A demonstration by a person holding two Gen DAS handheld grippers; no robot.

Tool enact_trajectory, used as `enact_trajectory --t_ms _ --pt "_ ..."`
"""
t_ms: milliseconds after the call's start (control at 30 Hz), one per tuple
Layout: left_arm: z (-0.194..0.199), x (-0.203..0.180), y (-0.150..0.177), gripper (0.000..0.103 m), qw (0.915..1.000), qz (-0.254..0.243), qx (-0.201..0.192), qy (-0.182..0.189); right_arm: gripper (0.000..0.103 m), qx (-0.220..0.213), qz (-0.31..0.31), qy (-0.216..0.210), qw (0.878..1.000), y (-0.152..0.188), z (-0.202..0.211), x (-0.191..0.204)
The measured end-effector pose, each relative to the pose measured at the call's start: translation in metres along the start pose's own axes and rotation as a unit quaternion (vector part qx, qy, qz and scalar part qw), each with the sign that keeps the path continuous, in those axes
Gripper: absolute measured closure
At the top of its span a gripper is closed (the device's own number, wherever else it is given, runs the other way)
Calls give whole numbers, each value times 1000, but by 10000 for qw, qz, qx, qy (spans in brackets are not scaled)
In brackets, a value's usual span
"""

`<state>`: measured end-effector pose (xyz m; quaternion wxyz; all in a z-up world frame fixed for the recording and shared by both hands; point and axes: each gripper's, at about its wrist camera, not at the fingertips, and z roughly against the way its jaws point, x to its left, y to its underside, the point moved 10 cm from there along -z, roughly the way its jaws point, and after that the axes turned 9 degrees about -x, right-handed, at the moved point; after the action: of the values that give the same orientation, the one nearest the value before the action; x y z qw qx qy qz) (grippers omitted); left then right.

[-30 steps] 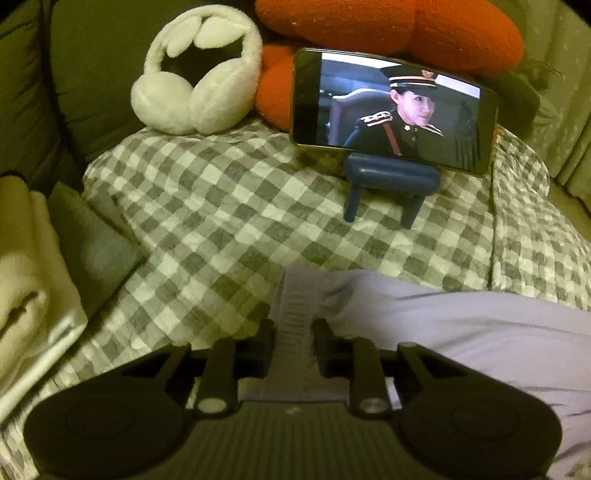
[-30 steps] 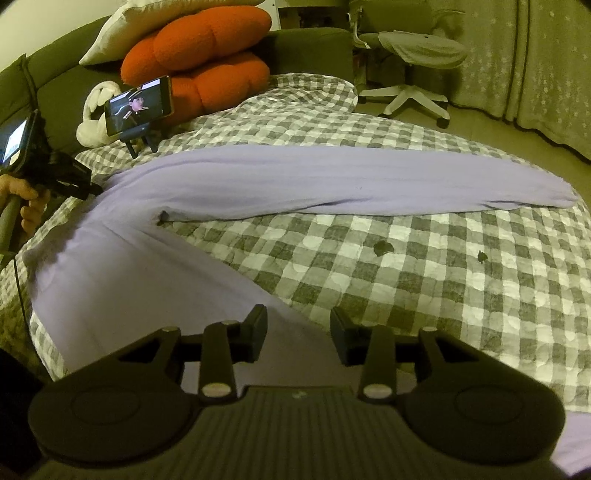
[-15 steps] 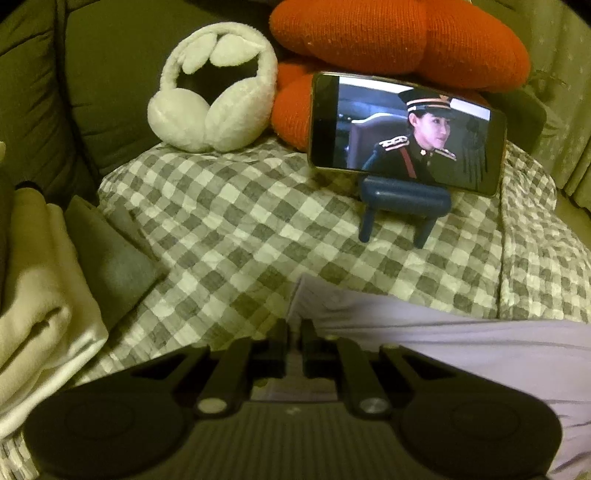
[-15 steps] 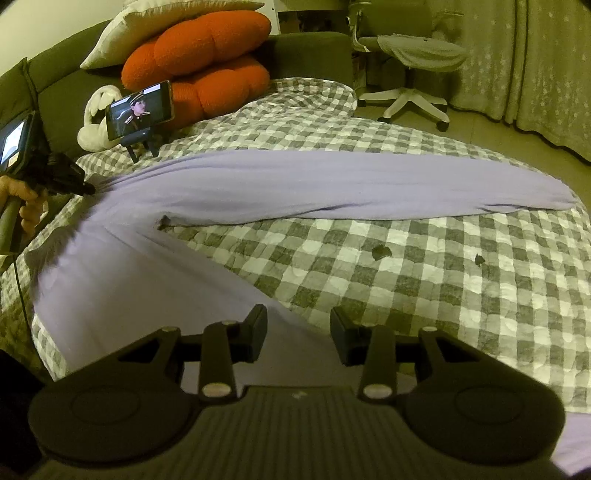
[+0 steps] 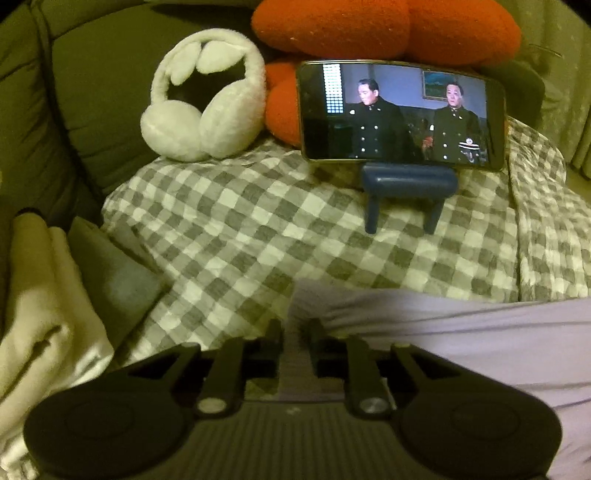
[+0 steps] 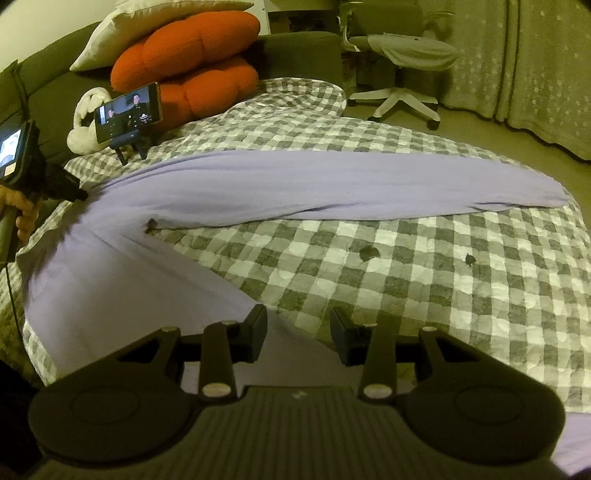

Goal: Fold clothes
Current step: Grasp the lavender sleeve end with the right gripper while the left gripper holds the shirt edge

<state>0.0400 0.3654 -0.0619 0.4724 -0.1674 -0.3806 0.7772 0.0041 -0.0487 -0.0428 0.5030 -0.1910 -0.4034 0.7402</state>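
Note:
Lavender trousers lie spread on the checked bedspread. One leg stretches to the far right and the other runs toward me under my right gripper, which is open just above the cloth. In the left wrist view my left gripper is shut on the ribbed waistband at its corner. The rest of the trousers trails off to the right. The right wrist view shows the left gripper at the far left, held by a hand.
A phone on a blue stand plays a video near white earmuffs and orange cushions. Folded cream clothes and a grey piece lie at the left. An office chair stands beyond the bed.
My left gripper's fingers closed on the waistband and it moved a little toward the phone, tugging the waist. The right gripper stayed open and almost still.

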Motion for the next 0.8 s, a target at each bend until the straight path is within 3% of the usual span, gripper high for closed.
enact_trajectory --t_ms 167,267,433,533,633,700,800 --pt "3 3 -4 83 9996 273 13 122 61 -25 -422 50 9991 -13 -6 -20" --pt "10 9 -10 74 9987 476 -96 128 61 -64 -772 122 9969 -26 -11 -39" --pt "14 17 -14 71 9982 558 -199 63 53 -385 -1182 960 9876 -57 -9 -110" --pt "12 25 -14 71 9972 736 -140 -52 53 -533 -1635 1570 9725 -70 -4 -173" --pt "22 21 -19 71 9965 790 -269 21 53 -593 -2479 2044 9451 -77 2 -243" --pt "32 10 -25 71 9964 711 -427 168 53 -555 -3013 2146 9274 -74 1 -277" --pt "44 -17 -24 71 9966 464 -503 460 61 -471 -3454 2032 9150 -68 -14 -299"
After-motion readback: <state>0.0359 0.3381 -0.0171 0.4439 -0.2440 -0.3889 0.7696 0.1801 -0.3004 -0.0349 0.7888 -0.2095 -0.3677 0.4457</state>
